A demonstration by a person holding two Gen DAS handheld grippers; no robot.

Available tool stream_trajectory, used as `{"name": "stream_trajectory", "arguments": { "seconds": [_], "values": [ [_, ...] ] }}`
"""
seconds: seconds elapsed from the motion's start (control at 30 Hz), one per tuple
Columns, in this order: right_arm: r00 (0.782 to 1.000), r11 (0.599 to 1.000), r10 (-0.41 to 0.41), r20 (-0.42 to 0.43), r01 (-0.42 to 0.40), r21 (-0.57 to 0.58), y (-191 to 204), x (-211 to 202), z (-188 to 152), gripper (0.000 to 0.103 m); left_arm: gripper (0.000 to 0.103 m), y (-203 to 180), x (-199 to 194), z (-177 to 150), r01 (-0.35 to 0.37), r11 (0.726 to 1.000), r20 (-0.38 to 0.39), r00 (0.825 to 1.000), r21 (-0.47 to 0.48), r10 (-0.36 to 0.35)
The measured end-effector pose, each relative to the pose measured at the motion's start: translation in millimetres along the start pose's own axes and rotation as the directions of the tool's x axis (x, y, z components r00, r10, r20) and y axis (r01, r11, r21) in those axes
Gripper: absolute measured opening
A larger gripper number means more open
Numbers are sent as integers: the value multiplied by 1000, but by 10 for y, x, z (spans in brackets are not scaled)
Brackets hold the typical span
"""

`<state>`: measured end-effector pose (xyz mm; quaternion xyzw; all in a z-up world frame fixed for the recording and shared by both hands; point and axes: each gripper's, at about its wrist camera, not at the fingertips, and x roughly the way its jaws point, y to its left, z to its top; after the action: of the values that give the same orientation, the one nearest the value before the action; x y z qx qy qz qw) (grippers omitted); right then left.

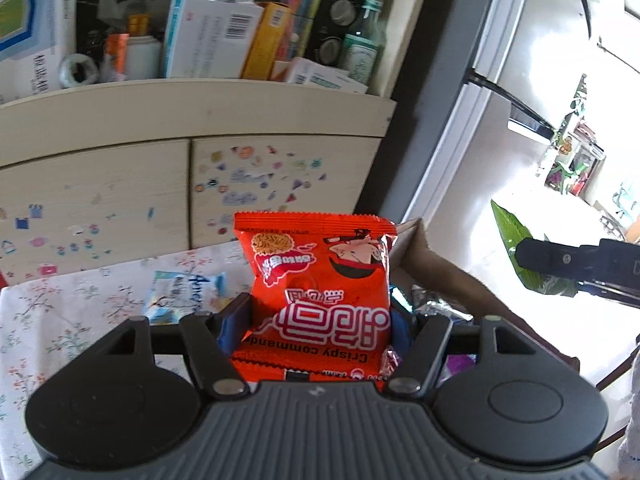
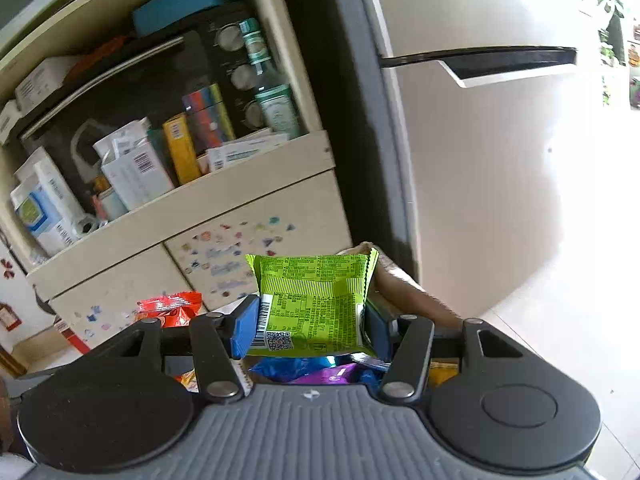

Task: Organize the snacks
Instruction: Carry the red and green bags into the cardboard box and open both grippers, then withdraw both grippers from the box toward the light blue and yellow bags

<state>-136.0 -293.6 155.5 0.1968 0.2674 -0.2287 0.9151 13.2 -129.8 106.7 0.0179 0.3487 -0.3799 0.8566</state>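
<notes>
My left gripper (image 1: 320, 320) is shut on a red crispy-noodle snack packet (image 1: 316, 284) and holds it upright above the table. My right gripper (image 2: 310, 320) is shut on a green snack packet (image 2: 312, 300), its printed back facing the camera. The right gripper and its green packet (image 1: 516, 252) also show at the right of the left wrist view. The red packet (image 2: 172, 310) shows at the left of the right wrist view. Below both grippers lies a cardboard box (image 1: 448, 276) with several shiny snack wrappers (image 2: 320, 372) inside.
A light blue packet (image 1: 184, 296) lies on the floral tablecloth (image 1: 60, 320). Behind stands a cream cabinet with stickers (image 1: 256, 180) and a shelf of boxes and a green bottle (image 1: 366, 36). A fridge (image 2: 480, 160) stands to the right.
</notes>
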Motion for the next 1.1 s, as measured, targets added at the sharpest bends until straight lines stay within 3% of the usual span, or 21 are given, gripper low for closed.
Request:
{"name": "stream_trajectory", "arguments": {
  "seconds": [0.53,0.73,1.1],
  "values": [
    [988,972,-148,-35,152,182,-426,15,0,66,66,-583,380,-56,154,987,-36,988,45,-153],
    [989,968,-145,-38,150,203,-427,29,-15,81,87,-759,295,-61,226,972,7,974,68,-227],
    [995,985,-95,-27,98,144,-274,51,-40,83,89,-395,149,80,123,992,52,991,-14,-122]
  ]
}}
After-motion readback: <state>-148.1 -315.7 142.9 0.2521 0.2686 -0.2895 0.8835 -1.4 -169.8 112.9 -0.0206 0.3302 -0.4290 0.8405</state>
